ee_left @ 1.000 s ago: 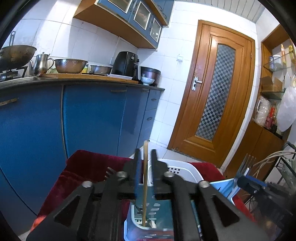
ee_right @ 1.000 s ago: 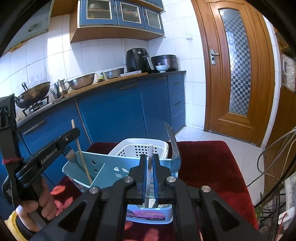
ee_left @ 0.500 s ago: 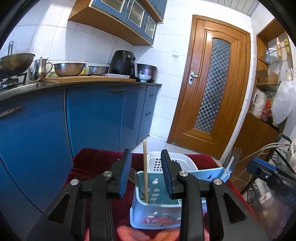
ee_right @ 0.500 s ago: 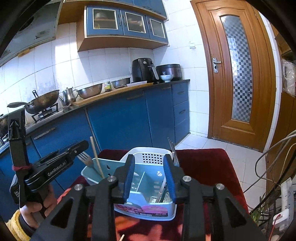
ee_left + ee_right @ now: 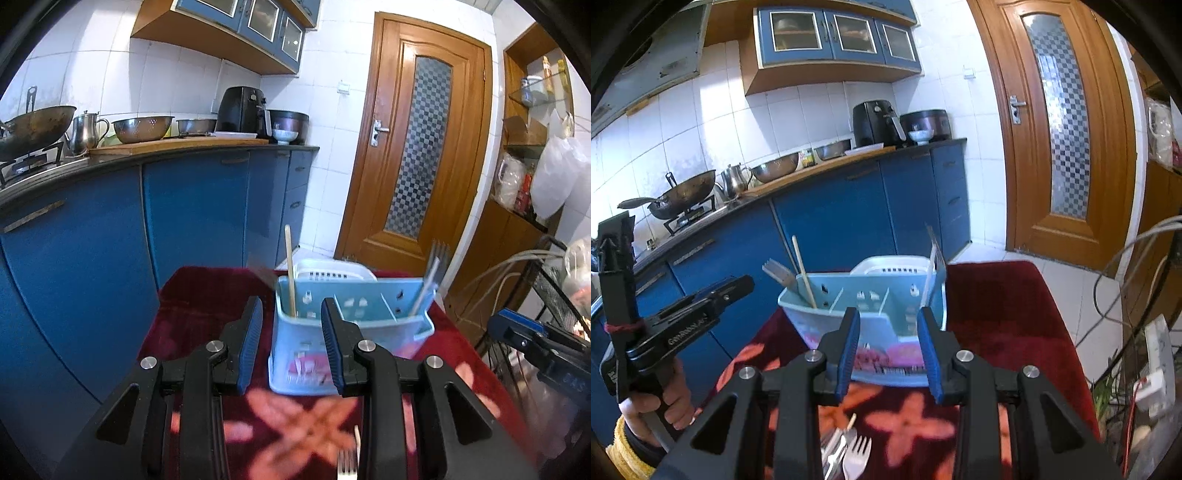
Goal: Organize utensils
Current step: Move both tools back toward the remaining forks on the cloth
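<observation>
— Utensils first: where do we have them?
— Some stand in the blue caddy [image 5: 882, 314] on the red floral cloth [image 5: 1004, 314] over the table: a wooden chopstick [image 5: 290, 271] and a fork [image 5: 779, 273] lean in its left end compartment, and a white-handled fork [image 5: 430, 280] leans in the right end one. We think like goes with like, so the dividers keep the kinds apart. More lie loose on the cloth close to us, a white plastic fork [image 5: 857, 458] beside some metal pieces [image 5: 831, 450]

— And our tools?
— Both spread wide and carrying nothing. Our left tool [image 5: 291, 345] hovers short of the caddy, our right tool [image 5: 888, 350] likewise, each with its blue pads apart and the caddy showing between them

— Why hold them that way?
— We judge it readies us for the loose pile: parted pads can drop over a flat handle. The middle compartments look empty from here, so there is room

— Any worry?
— Thin handles flat on soft cloth may be hard to pinch, we suspect
</observation>
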Motion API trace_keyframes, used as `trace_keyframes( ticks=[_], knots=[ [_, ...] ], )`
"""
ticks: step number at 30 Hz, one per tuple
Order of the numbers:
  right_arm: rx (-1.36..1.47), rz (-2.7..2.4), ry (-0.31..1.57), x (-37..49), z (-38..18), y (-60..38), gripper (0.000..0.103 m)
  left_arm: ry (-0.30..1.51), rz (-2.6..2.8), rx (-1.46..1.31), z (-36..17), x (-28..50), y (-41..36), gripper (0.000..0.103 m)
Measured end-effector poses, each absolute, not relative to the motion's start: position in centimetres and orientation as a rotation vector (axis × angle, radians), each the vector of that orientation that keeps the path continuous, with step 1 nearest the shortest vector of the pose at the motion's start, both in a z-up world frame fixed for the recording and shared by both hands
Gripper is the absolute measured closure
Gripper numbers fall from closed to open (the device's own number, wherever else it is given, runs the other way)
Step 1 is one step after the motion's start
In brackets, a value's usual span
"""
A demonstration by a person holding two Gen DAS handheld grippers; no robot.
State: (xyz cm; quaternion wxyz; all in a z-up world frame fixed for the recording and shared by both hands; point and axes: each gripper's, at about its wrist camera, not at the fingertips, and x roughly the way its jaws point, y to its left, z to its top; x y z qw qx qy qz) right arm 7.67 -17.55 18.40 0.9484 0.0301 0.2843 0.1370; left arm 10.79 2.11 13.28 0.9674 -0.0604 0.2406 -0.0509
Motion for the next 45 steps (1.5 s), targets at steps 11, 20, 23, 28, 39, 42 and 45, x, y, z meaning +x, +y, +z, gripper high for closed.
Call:
trace_keyframes(
  ticks=[11,20,23,28,39,42,45],
  knots=[
    [0.064,0.268,0.696,4.4,15.5,-18.0,0.068,0.576,-0.114,-0.058,11.1,6.5,1.1,0.070],
    [0.094,0.253,0.786,2.7,12.7,-18.6,0.068,0.721,-0.124,-0.052,7.5,5.8,0.3,0.070],
    [0.110,0.255,0.822,2.5,11.6,-18.9,0.068,0.766,-0.133,-0.061,6.2,5.8,0.0,0.070],
    [0.125,0.250,0.861,2.0,9.9,-19.3,0.068,0.836,-0.166,-0.086,4.2,6.2,-0.3,0.070],
    [0.150,0.241,0.906,1.7,7.9,-19.9,0.068,0.945,-0.225,-0.132,1.0,7.1,-1.4,0.070],
    [0.155,0.237,0.916,1.8,7.6,-20.0,0.068,0.977,-0.248,-0.165,0.2,7.4,-1.4,0.070],
    [0.159,0.232,0.925,1.8,7.1,-20.2,0.068,0.997,-0.278,-0.187,-0.4,7.7,-1.6,0.070]
  ],
)
